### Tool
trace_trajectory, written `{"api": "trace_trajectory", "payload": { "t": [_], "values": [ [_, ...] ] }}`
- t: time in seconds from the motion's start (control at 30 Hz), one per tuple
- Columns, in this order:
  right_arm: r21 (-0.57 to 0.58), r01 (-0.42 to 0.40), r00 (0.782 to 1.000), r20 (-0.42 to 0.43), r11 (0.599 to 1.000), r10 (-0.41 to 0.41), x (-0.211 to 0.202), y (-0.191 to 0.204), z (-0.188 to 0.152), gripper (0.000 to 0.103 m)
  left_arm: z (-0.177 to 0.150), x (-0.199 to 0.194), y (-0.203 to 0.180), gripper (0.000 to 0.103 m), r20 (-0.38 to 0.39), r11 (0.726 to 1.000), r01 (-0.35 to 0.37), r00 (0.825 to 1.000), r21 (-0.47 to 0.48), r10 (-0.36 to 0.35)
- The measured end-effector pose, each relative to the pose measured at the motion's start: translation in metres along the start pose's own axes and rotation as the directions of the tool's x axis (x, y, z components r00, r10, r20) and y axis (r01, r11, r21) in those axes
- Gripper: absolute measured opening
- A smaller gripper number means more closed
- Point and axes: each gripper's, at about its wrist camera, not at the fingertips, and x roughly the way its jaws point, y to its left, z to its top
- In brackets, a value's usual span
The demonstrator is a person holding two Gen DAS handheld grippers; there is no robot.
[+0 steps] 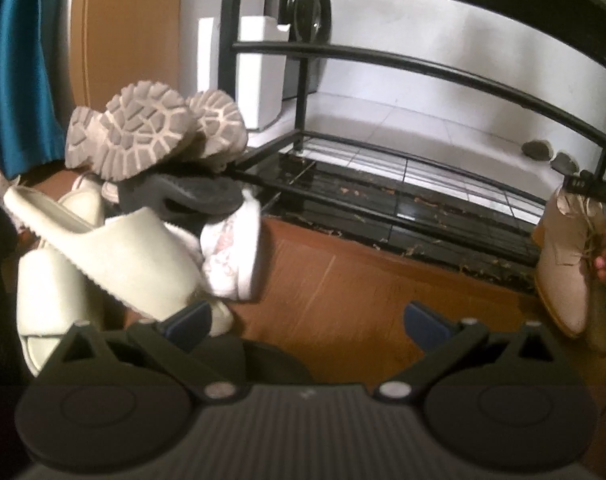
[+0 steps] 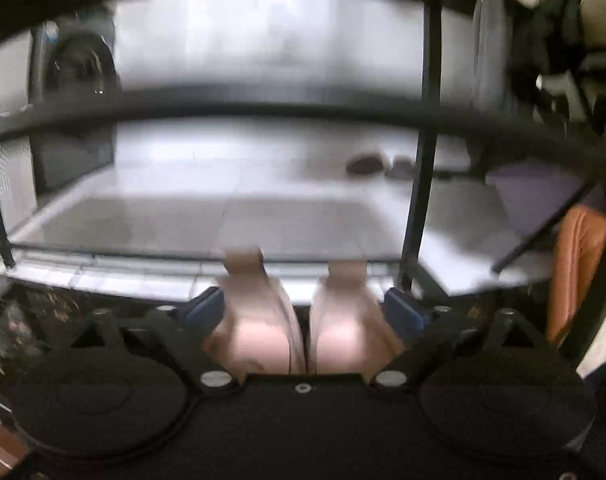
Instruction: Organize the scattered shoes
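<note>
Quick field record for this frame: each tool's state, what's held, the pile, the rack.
left tool: open, empty, over wood floor
right tool: shut on pink heeled pair
held pair: heels side by side, facing rack
shoe pile: cream slides, dark slide, lug-soled shoes, left of rack
rack: black metal, bottom shelf shows debris, no shoes

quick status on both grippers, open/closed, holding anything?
Left gripper: open, empty, over the wood floor beside the shoe pile.
Right gripper: closed on a pair of pink shoes, heading toward the rack.
</note>
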Motion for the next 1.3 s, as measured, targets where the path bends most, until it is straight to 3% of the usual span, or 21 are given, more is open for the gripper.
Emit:
{"api": "trace_trajectory", "payload": {
  "t": [0.17, 0.3, 0.37, 0.47, 0.6, 0.83, 1.03, 1.17, 1.3],
  "values": [
    [0.071, -0.037, 0.998, 0.053, 0.997, 0.034, -0.065, -0.037, -0.013, 0.091, 0.003, -0.012, -0.016, 0.102, -0.007, 0.999, 0.036, 0.999, -0.019, -0.036],
    [0.036, 0.017, 0.999, -0.032, 0.999, -0.016, -0.087, -0.066, -0.040, 0.091, -0.001, -0.025, -0.037, 0.102, 0.012, 0.995, 0.095, 0.995, 0.042, -0.096],
    [0.053, 0.009, 0.995, -0.102, 0.999, -0.003, -0.093, -0.074, -0.055, 0.091, -0.004, -0.029, -0.043, 0.102, 0.016, 0.992, 0.101, 0.995, 0.073, -0.103],
    [0.013, -0.033, 0.983, -0.181, 0.999, 0.035, -0.096, -0.065, -0.077, 0.091, -0.006, -0.030, -0.047, 0.102, 0.005, 0.993, 0.087, 0.996, 0.083, -0.088],
    [-0.060, -0.063, 0.986, -0.160, 0.996, 0.053, -0.088, -0.044, -0.088, 0.090, -0.008, -0.029, -0.050, 0.102, -0.018, 0.995, 0.058, 0.998, 0.084, -0.056],
    [0.010, -0.036, 0.969, -0.245, 0.999, 0.038, -0.059, -0.044, -0.103, 0.092, -0.009, -0.025, -0.049, 0.102, -0.044, 0.995, 0.009, 0.999, 0.099, -0.004],
    [-0.006, -0.069, 0.971, -0.231, 0.998, 0.066, -0.051, -0.038, -0.111, 0.072, -0.012, -0.017, -0.054, 0.102, -0.073, 0.993, -0.003, 0.997, 0.115, 0.011],
    [0.068, -0.087, 0.967, -0.233, 0.994, 0.100, -0.048, -0.047, -0.106, 0.056, -0.011, -0.017, -0.054, 0.102, -0.069, 0.993, -0.015, 0.997, 0.121, 0.024],
    [0.178, -0.095, 0.973, -0.194, 0.979, 0.129, -0.053, -0.065, -0.097, 0.052, -0.012, -0.013, -0.054, 0.102, -0.087, 0.994, -0.019, 0.996, 0.110, 0.028]
  ]
}}
